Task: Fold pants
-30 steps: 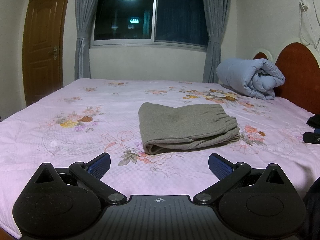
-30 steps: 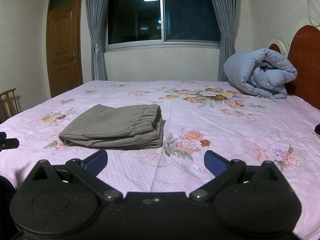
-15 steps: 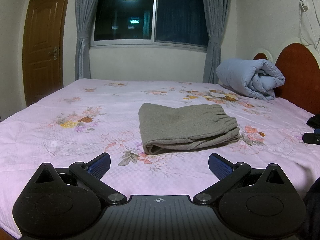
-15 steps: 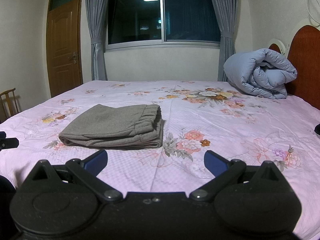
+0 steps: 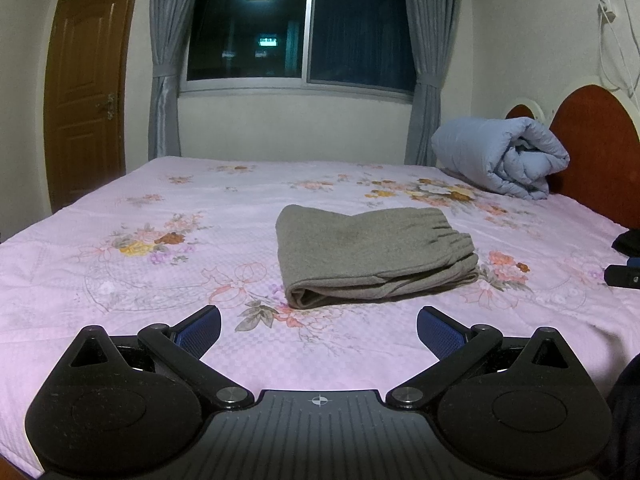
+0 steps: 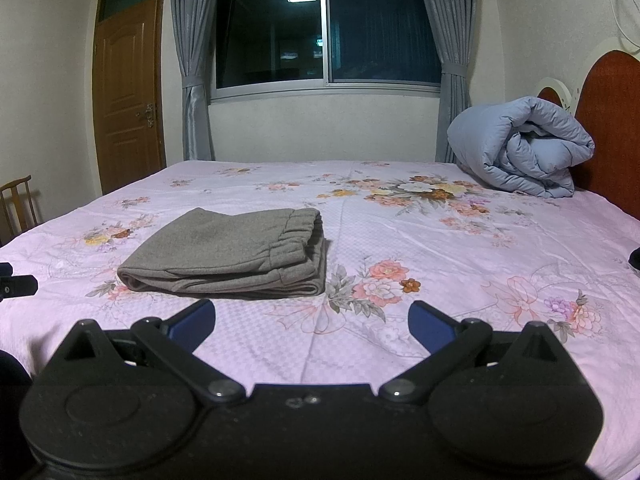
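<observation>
Grey-brown pants lie folded in a compact stack on the pink floral bedsheet, elastic waistband to the right. They also show in the right wrist view, left of centre. My left gripper is open and empty, held low near the bed's front edge, short of the pants. My right gripper is open and empty, to the right of the pants and apart from them. The tip of the right gripper shows at the right edge of the left wrist view.
A rolled blue-grey duvet lies at the far right by the red headboard. A window with grey curtains is behind the bed, a wooden door at left. A wooden chair stands beside the bed's left side.
</observation>
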Demonstrator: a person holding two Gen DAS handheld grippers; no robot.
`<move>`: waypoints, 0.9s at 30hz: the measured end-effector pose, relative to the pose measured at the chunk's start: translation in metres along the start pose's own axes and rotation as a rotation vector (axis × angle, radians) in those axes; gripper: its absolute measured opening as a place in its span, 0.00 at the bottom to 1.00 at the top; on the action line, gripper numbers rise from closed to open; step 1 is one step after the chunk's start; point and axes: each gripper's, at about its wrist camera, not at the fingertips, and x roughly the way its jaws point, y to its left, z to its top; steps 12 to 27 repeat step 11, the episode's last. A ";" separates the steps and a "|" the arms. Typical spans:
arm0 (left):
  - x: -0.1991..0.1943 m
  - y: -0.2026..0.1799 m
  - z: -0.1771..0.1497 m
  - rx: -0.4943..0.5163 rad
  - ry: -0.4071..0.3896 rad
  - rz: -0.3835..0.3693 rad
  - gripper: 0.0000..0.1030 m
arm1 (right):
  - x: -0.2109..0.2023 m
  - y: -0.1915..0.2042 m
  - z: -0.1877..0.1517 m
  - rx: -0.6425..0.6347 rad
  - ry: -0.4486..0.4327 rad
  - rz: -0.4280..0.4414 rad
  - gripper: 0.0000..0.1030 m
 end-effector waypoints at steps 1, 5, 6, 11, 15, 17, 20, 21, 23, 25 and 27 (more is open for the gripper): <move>-0.004 0.001 0.000 -0.004 -0.024 0.005 1.00 | 0.000 0.000 0.000 0.000 0.001 0.000 0.94; -0.009 0.004 -0.001 -0.022 -0.070 -0.011 1.00 | 0.001 0.000 -0.001 0.006 0.002 0.001 0.94; -0.010 0.005 -0.002 -0.029 -0.078 0.002 1.00 | 0.002 0.000 -0.002 0.008 0.004 0.001 0.94; -0.014 0.008 -0.002 -0.054 -0.109 0.035 1.00 | 0.003 0.001 -0.003 0.012 0.005 0.001 0.94; -0.014 0.008 -0.002 -0.054 -0.109 0.035 1.00 | 0.003 0.001 -0.003 0.012 0.005 0.001 0.94; -0.014 0.008 -0.002 -0.054 -0.109 0.035 1.00 | 0.003 0.001 -0.003 0.012 0.005 0.001 0.94; -0.014 0.008 -0.002 -0.054 -0.109 0.035 1.00 | 0.003 0.001 -0.003 0.012 0.005 0.001 0.94; -0.014 0.008 -0.002 -0.054 -0.109 0.035 1.00 | 0.003 0.001 -0.003 0.012 0.005 0.001 0.94; -0.014 0.008 -0.002 -0.054 -0.109 0.035 1.00 | 0.003 0.001 -0.003 0.012 0.005 0.001 0.94; -0.014 0.008 -0.002 -0.054 -0.109 0.035 1.00 | 0.003 0.001 -0.003 0.012 0.005 0.001 0.94; -0.014 0.008 -0.002 -0.054 -0.109 0.035 1.00 | 0.003 0.001 -0.003 0.012 0.005 0.001 0.94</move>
